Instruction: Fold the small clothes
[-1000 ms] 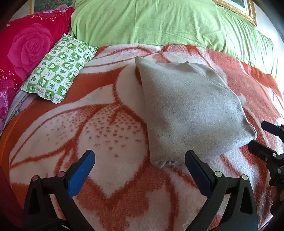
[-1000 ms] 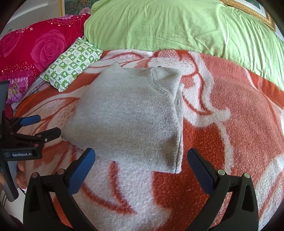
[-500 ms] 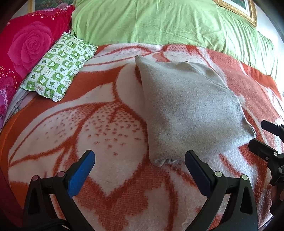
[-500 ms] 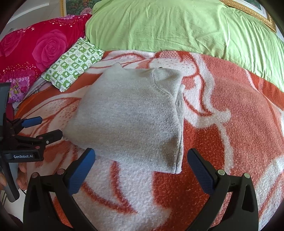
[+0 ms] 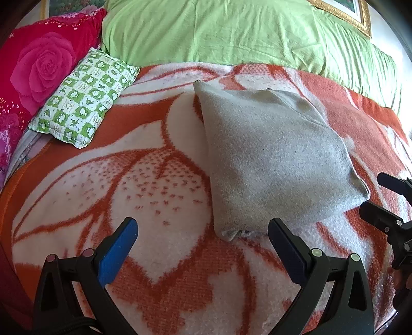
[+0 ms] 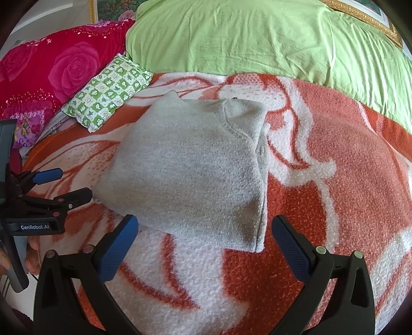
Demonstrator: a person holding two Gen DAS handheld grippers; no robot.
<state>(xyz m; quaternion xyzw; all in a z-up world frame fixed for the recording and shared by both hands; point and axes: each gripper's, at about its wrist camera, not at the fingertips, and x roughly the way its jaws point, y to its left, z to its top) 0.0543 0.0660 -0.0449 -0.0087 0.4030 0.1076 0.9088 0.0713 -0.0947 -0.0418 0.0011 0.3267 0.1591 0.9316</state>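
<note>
A grey knit garment point(image 5: 273, 159) lies folded into a rough square on the orange and white blanket point(image 5: 128, 180); it also shows in the right wrist view point(image 6: 190, 175). My left gripper point(image 5: 203, 232) is open and empty, just short of the garment's near left corner. My right gripper point(image 6: 203, 229) is open and empty, its jaws either side of the garment's near edge without touching it. Each gripper shows in the other's view: the right one point(image 5: 378, 195) at the right edge, the left one point(image 6: 67, 185) at the left edge.
A green checked small pillow point(image 5: 82, 98) lies at the back left. A red rose-print pillow point(image 5: 38, 67) is behind it. A light green duvet point(image 5: 231, 33) runs along the back. A gold picture frame point(image 5: 345, 15) hangs at the top right.
Both grippers have drifted slightly, so the scene sits a little lower in view. The garment has not moved and both grippers stay open.
</note>
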